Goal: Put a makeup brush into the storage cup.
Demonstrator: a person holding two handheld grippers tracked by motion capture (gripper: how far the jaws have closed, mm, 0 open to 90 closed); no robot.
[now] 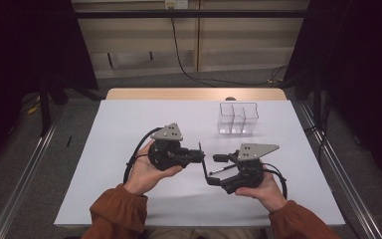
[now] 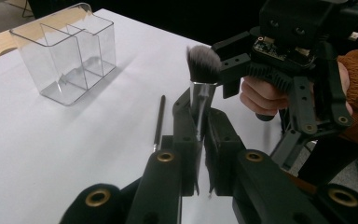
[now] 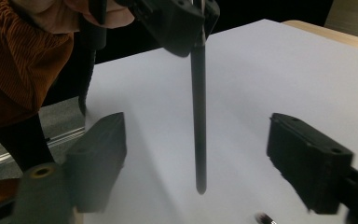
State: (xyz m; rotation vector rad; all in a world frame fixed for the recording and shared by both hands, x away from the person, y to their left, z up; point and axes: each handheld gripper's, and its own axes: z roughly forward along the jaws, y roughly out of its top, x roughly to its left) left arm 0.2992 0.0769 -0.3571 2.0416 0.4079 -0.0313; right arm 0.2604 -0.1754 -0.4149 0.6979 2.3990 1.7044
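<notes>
While your left tool (image 2: pixel 200 140) stays out of the picture as the mover here, note that its jaws are pressed together on a makeup brush (image 2: pixel 202 74), pinching it at the shiny metal ferrule just below the bristles, so the fluffy grey-white head stands above the jaws and the long dark handle (image 3: pixel 198 121) hangs out the other side. From the right gripper view that handle points down between the two jaws of your right tool (image 3: pixel 196 163), which are spread wide with nothing touching them; the handle sits roughly midway in the gap, clear of both pads. Judging by its build, the brush will be very light and stiff along the handle, with a smooth lacquered shaft that may slip or pivot under a weak pinch, while the bristle head is soft and easily splayed, so you should keep pads off it. If you mean to pass it across, take the handle near its middle rather than at the thin tip, and close squarely so it does not twist. A second, thinner brush (image 2: pixel 158 119) lies flat on the white surface (image 1: pixel 129 129) between your hands, and the clear three-compartment organiser (image 1: pixel 238 119) stands well apart toward the far right of the surface.
</notes>
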